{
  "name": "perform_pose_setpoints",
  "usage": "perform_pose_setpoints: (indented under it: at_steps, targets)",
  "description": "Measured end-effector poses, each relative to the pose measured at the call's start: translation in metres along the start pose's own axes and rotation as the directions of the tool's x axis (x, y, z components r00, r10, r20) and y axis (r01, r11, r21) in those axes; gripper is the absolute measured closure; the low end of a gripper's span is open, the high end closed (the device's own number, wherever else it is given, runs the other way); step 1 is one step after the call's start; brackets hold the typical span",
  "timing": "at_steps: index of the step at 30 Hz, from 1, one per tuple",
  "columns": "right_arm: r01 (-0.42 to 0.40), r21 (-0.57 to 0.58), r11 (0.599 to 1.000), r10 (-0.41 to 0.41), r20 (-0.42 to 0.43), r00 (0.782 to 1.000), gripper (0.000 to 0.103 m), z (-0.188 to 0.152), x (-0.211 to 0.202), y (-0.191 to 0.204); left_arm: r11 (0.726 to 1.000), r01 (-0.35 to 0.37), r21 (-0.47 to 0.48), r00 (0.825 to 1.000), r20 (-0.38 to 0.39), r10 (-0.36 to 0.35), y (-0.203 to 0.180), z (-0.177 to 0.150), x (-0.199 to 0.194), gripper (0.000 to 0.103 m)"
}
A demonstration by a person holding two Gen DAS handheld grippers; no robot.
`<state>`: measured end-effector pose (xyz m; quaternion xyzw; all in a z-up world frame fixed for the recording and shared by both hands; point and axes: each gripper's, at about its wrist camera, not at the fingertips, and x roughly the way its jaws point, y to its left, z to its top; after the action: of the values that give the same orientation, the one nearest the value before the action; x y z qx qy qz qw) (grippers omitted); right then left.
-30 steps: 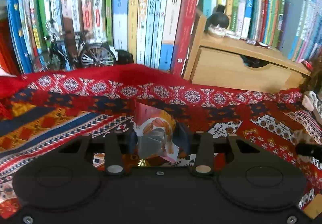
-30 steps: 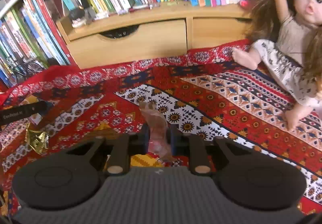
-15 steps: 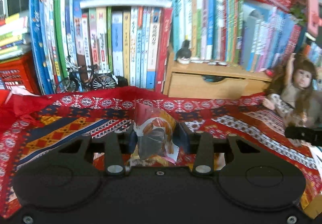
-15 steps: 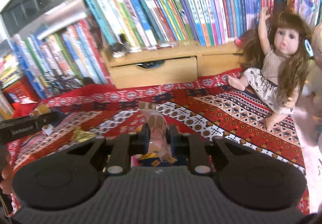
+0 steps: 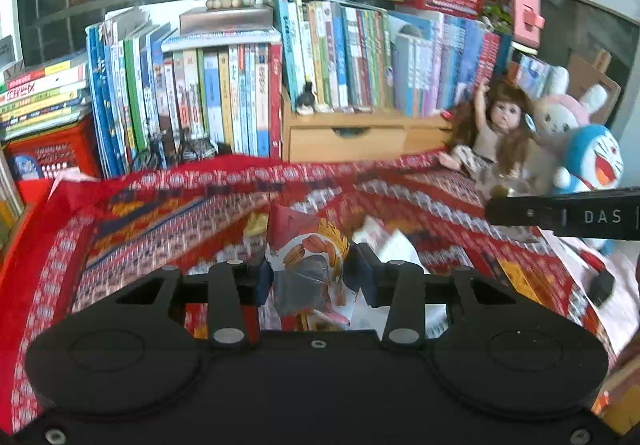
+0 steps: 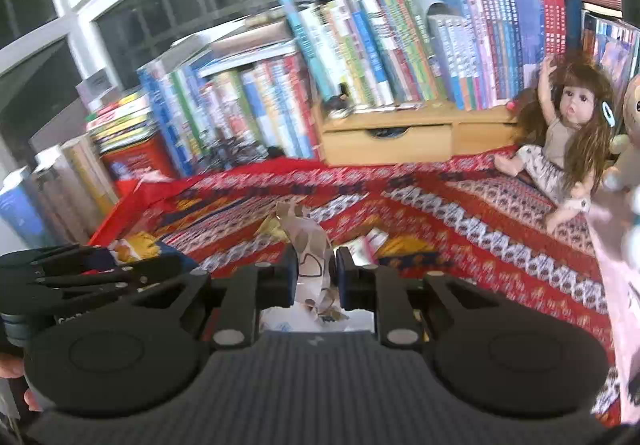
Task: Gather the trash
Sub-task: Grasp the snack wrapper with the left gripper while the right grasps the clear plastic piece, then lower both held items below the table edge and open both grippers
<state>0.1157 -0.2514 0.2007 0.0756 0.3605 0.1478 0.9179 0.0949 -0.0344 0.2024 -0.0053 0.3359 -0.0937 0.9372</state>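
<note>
In the left wrist view my left gripper (image 5: 316,277) is shut on a crumpled snack bag (image 5: 306,257), red at its tip with orange and grey print, held up above the patterned red cloth (image 5: 168,213). My right gripper (image 6: 317,277) is shut on a pale twisted wrapper (image 6: 306,241) that sticks up between its pads. More scraps of wrapper (image 5: 384,237) lie on the cloth just beyond the bag. The right gripper's black body (image 5: 568,215) shows at the right edge of the left view, and the left gripper's body (image 6: 80,273) at the lower left of the right view.
Rows of upright books (image 5: 224,97) and a wooden drawer box (image 5: 360,133) line the back. A doll (image 6: 564,141) and plush toys (image 5: 588,161) sit at the right. A red crate (image 5: 52,157) stands at the left. A person's fingers (image 6: 16,385) hold the left handle.
Both grippers have risen and pulled back from the cloth with their wrappers still held. The books, drawer box and doll now look smaller and farther, and the window above has come into view.
</note>
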Motion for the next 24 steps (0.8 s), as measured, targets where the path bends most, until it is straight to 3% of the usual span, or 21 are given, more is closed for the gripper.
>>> perform_pose_setpoints:
  at_steps: [16, 24]
  targets:
    - [-0.06, -0.033, 0.998, 0.06, 0.005, 0.998, 0.079, -0.082, -0.092, 0.046, 0.999, 0.038, -0.005, 0.997, 0.065, -0.037, -0.006, -0.083, -0.132, 0.063]
    - [-0.13, -0.053, 0.99, 0.131, 0.009, 0.991, 0.079, -0.124, -0.124, 0.07, 0.999, 0.026, 0.022, 0.996, 0.08, -0.027, -0.01, -0.137, -0.171, 0.063]
